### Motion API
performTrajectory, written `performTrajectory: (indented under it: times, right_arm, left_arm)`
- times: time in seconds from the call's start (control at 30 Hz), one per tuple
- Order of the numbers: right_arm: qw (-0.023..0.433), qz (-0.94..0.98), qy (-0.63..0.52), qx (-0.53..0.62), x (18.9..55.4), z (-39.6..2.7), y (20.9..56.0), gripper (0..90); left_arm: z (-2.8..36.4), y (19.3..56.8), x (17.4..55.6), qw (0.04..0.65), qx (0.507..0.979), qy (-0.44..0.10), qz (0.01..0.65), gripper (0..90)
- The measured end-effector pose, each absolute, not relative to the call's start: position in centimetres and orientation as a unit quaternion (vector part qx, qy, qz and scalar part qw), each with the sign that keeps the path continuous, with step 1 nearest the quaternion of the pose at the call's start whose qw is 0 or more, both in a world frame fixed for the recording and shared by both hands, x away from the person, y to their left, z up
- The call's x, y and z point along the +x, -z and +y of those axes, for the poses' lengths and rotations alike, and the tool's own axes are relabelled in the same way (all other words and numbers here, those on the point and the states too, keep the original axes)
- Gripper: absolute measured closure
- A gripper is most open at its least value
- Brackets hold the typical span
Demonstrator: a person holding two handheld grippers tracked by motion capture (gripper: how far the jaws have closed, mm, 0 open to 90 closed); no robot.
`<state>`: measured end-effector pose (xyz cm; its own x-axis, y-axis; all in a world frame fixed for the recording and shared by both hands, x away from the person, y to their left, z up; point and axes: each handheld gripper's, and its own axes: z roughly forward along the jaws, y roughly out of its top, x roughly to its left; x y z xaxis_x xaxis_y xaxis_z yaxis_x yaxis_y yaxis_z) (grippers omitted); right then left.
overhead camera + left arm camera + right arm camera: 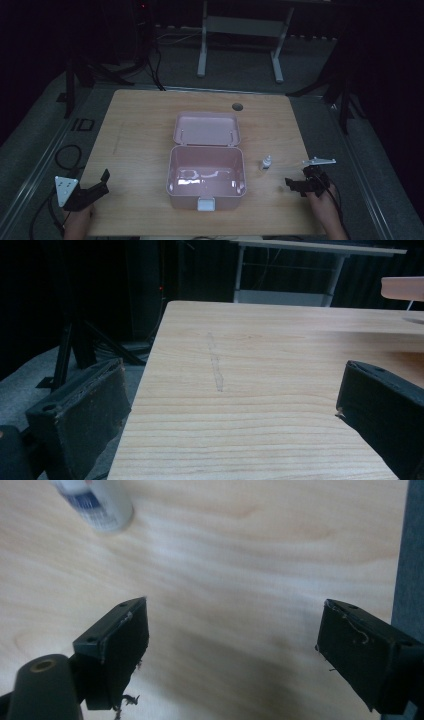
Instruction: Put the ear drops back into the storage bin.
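Small white dropper bottle (266, 162) stands upright just right of the open pink plastic box (206, 176). Right gripper (298, 185), jaws apart and empty, is nearer; bottle lies ahead-left. Left gripper (97, 186) also spread, far side.

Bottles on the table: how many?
1. A small white bottle stands upright on the table, just right of the open pink box, ahead of the right gripper. The box interior looks empty, though its near wall hides a strip of floor.
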<state>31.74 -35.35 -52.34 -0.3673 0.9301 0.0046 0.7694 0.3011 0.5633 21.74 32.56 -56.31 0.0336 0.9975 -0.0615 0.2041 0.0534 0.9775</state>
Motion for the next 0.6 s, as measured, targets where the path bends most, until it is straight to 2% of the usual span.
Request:
performTrajectory:
  times: [0.23, 0.6]
  right_arm:
    - [0.097, 0.825, -0.173, 0.530, 32.1, -35.0, 52.2, 12.9]
    - [0.055, 0.859, -0.094, 0.500, 32.2, -34.3, 52.3, 13.0]
  left_arm:
    - [32.6, 56.3, 21.7, 0.471, 0.543, -0.422, 0.553, 0.4]
    - [32.6, 56.3, 21.8, 0.473, 0.545, -0.418, 0.552, 0.5]
